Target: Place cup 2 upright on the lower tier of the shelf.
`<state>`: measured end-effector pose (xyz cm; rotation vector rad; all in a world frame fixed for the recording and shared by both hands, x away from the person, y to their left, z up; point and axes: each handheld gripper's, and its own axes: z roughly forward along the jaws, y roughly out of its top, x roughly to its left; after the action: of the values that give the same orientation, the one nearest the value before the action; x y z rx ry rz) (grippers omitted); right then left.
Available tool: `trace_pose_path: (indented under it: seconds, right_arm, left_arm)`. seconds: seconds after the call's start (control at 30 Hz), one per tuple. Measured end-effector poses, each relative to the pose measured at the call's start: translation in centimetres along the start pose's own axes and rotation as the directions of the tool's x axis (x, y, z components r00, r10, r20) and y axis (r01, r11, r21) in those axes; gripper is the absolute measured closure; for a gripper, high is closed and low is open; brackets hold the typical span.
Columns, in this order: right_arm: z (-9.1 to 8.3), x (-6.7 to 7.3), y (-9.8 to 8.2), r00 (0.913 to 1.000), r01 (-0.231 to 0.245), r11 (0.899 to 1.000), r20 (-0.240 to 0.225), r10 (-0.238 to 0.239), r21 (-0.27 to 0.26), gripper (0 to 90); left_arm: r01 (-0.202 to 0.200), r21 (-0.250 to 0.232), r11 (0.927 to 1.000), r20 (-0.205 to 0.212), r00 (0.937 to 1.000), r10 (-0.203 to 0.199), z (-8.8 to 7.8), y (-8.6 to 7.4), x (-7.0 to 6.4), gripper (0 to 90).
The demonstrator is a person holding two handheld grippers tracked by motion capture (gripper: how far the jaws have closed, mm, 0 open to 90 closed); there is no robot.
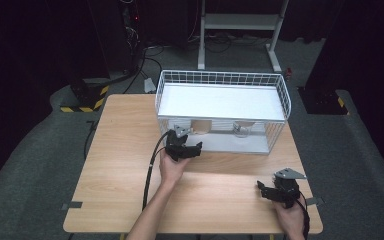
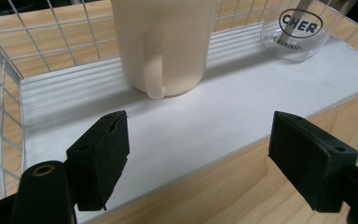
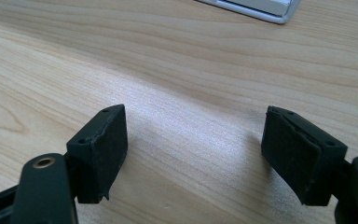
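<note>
Wooden table (image 1: 130,165): mug (image 2: 163,44) inside rack (image 1: 280,95)

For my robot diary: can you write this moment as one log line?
left gripper: open, facing cream mug on rack shelf | right gripper: open, empty, over table | glass: beside mug

We find the wire rack (image 1: 280,95) at the upper centre of the high view, on the far half of the table (image 1: 120,150). On its lower shelf (image 2: 242,102) the mug (image 2: 165,42) stands left of the glass (image 2: 300,35). The left gripper (image 1: 198,148) sits just before the mug at frame centre; the right gripper (image 1: 261,187) lies lower right, well apart.
</note>
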<state>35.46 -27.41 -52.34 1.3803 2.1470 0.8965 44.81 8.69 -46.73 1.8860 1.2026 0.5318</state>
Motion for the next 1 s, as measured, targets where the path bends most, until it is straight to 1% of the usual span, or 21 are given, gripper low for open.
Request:
trace_pose_path:
  seconds: [0.1, 0.13, 0.27, 0.3, 0.33, 0.4, 0.57, 0.67, 0.73, 1.0]
  right_arm:
    - [0.0, 0.0, 0.0, 1.0000, 0.000, 1.000, 0.000, 0.000, 0.000, 22.9]
    - [0.0, 0.0, 0.0, 1.0000, 0.000, 1.000, 0.000, 0.000, 0.000, 22.9]
    - [0.0, 0.0, 0.0, 1.0000, 0.000, 1.000, 0.000, 0.000, 0.000, 22.8]
    - [0.0, 0.0, 0.0, 1.0000, 0.000, 1.000, 0.000, 0.000, 0.000, 22.8]
    - [0.0, 0.0, 0.0, 1.0000, 0.000, 1.000, 0.000, 0.000, 0.000, 22.9]
    - [0.0, 0.0, 0.0, 1.0000, 0.000, 1.000, 0.000, 0.000, 0.000, 22.8]
    - [0.0, 0.0, 0.0, 1.0000, 0.000, 1.000, 0.000, 0.000, 0.000, 22.9]
    - [0.0, 0.0, 0.0, 1.0000, 0.000, 1.000, 0.000, 0.000, 0.000, 22.8]
    - [0.0, 0.0, 0.0, 1.0000, 0.000, 1.000, 0.000, 0.000, 0.000, 22.9]
    - [0.0, 0.0, 0.0, 1.0000, 0.000, 1.000, 0.000, 0.000, 0.000, 22.9]
  left_arm:
    - [-0.014, 0.000, 0.9999, -0.002, 0.9999, 0.014, -0.4, -0.2, 0.0, 20.4]
    - [-0.003, -0.004, 1.0000, 0.004, 1.0000, 0.003, -0.5, -0.3, 0.0, 20.5]
    - [-0.007, -0.014, 0.9999, 0.011, 0.9999, 0.007, -1.0, -0.6, 0.0, 20.5]
    - [0.002, -0.023, 0.9997, 0.014, 0.9999, -0.002, -1.2, -0.8, 0.0, 20.5]
    - [0.004, -0.025, 0.9997, 0.015, 0.9999, -0.003, -1.3, -0.9, 0.0, 20.7]
    - [-0.003, -0.016, 0.9999, 0.017, 0.9998, 0.003, -1.4, -1.0, 0.0, 20.5]
    - [0.014, -0.037, 0.9992, 0.029, 0.9995, -0.013, -2.1, -1.3, 0.0, 20.9]
    - [0.010, -0.033, 0.9994, 0.027, 0.9996, -0.009, -2.5, -1.6, 0.0, 20.9]
    - [0.012, -0.032, 0.9994, 0.036, 0.9993, -0.011, -2.8, -1.8, 0.1, 20.9]
    - [0.011, -0.033, 0.9994, 0.040, 0.9992, -0.010, -3.7, -2.4, 0.2, 20.9]
